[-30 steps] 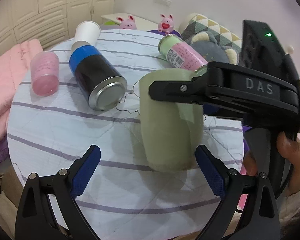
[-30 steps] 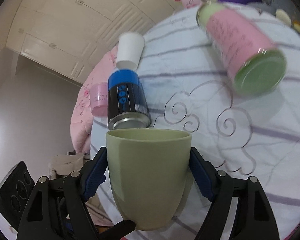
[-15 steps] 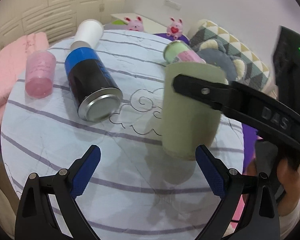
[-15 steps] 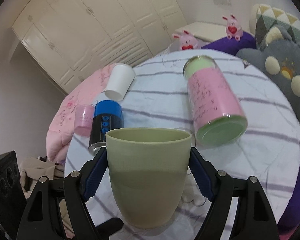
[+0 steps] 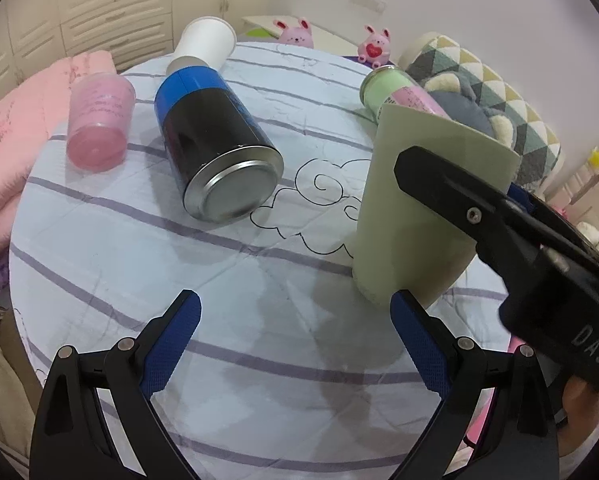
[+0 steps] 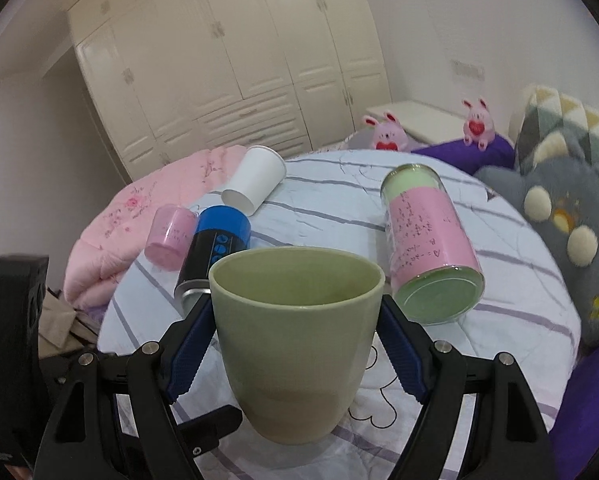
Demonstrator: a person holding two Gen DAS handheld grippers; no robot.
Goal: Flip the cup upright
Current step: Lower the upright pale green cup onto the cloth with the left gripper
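The green cup (image 6: 295, 336) is mouth-up between the blue pads of my right gripper (image 6: 295, 354), which is shut on it. In the left wrist view the cup (image 5: 415, 216) leans slightly left, its base at or just above the striped tablecloth (image 5: 139, 264); I cannot tell if it touches. My left gripper (image 5: 295, 344) is open and empty, low over the cloth in front of the cup.
A blue and black can (image 5: 211, 148), a pink cup (image 5: 99, 124) and a white paper cup (image 5: 203, 46) lie on the left of the round table. A pink-labelled green can (image 6: 427, 244) lies behind the cup. Cushions (image 6: 567, 216) are on the right.
My right gripper has turned the green cup until its mouth faces up and carried it to the right. My left gripper stays open.
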